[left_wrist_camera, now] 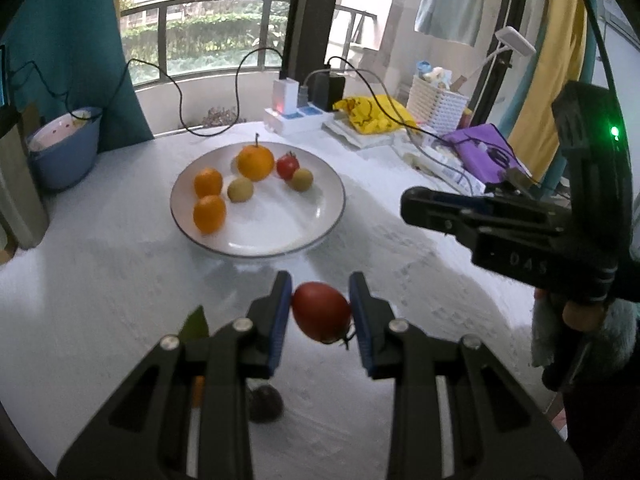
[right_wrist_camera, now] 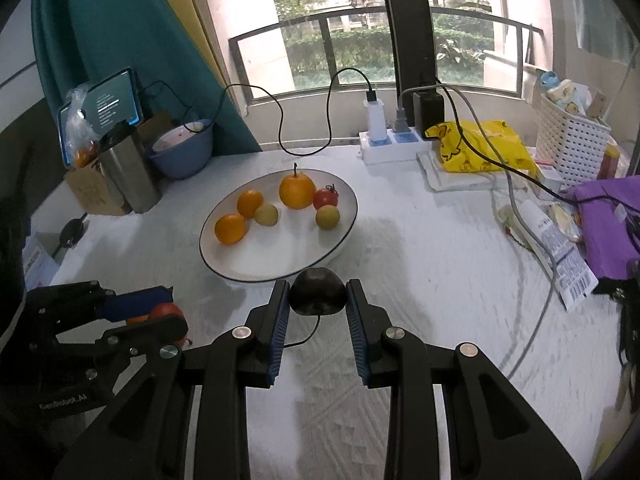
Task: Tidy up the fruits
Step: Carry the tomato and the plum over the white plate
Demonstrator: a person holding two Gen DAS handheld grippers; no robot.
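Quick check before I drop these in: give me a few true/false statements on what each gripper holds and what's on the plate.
1. The left gripper holds a red tomato. True.
2. The right gripper is empty. False: it is shut on a dark fruit.
3. The plate holds six fruits. True.
4. The plate's fruits are all orange. False: there are also a red tomato and two yellow-green fruits.
5. The biggest orange on the plate has a stem. True.
6. The plate sits on top of the yellow bag. False: it sits on the table, apart from the bag.
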